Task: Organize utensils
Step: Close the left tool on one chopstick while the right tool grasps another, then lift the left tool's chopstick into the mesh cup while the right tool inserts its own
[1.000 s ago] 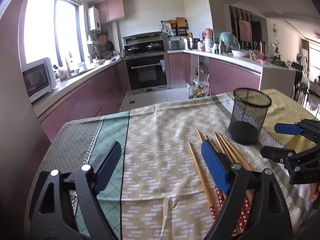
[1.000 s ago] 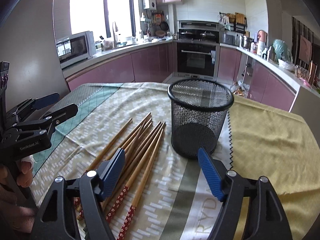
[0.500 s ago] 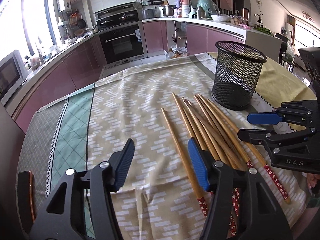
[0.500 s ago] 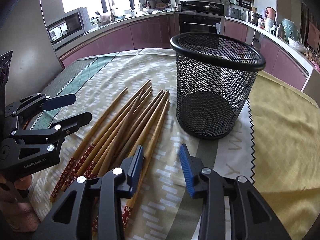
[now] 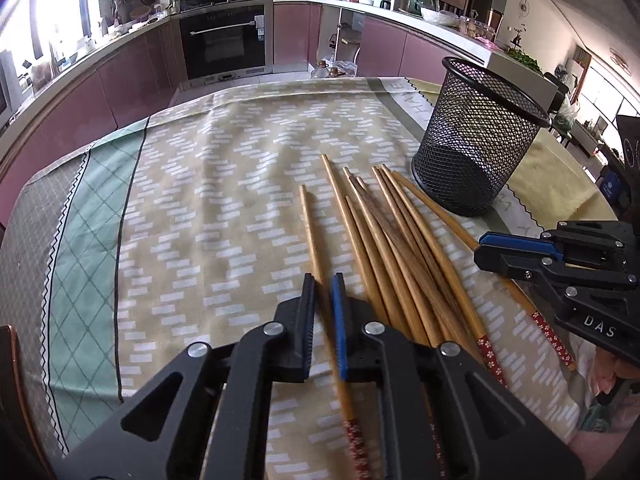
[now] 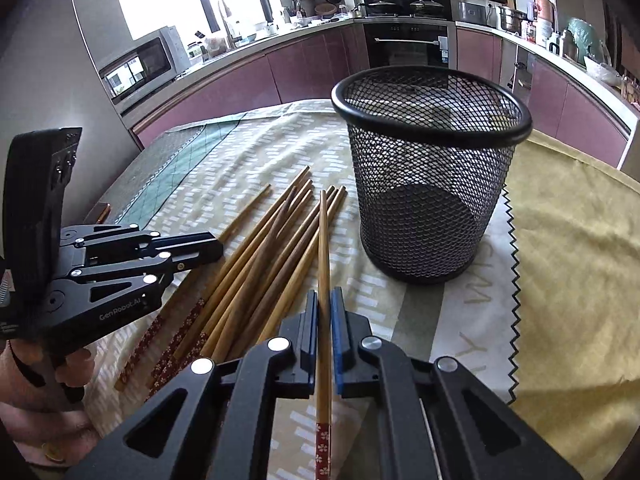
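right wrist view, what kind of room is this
A home kitchen, most likely. A built-in oven sits among pink cabinets, a microwave stands on the counter by the window, and pots line the worktop. Chopsticks lie on a cloth-covered table beside a mesh holder.

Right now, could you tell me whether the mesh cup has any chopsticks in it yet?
Empty: the mesh cup shows only its bare bottom; the chopsticks lie on the cloth.
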Tool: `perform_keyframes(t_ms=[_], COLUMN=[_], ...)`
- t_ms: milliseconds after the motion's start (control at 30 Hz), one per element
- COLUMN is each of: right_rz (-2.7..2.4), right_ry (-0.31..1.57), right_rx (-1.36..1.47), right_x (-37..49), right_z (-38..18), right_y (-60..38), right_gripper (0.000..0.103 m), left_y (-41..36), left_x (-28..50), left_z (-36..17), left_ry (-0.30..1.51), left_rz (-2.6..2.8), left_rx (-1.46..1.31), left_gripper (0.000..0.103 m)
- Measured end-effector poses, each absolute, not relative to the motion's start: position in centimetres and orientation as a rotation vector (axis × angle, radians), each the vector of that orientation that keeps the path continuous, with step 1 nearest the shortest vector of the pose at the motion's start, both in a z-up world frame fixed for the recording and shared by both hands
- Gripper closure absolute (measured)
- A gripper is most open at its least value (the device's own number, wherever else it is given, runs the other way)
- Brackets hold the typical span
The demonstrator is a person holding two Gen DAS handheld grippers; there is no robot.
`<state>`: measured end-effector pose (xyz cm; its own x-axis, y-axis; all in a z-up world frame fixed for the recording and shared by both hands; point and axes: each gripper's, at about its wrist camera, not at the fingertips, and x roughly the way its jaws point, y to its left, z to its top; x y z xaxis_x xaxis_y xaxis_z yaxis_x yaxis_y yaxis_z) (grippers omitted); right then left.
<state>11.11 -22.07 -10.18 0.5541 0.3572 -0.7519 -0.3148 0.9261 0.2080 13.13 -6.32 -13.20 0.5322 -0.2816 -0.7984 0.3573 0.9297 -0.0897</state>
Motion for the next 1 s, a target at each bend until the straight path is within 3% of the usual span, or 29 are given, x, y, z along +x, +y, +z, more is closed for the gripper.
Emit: perform_keyframes(t_ms=[300, 1000], right_rz=[0.472, 0.47], right_ry=[0.752, 0.446], right_rx=[0.043, 0.105], right_x=[8.7, 9.0], right_z=[-5.7, 6.0], right_y=[-22.6, -28.3], right_gripper=[0.097, 0.097], left_y=[-4.8, -3.7], left_x=[11.6, 10.0], left_z=[-9.9, 7.0], left_ry=[0.878, 0.53], left_rz=[-0.41, -0.6], left_rx=[0.038, -0.129], left_gripper=[0.096, 0.096])
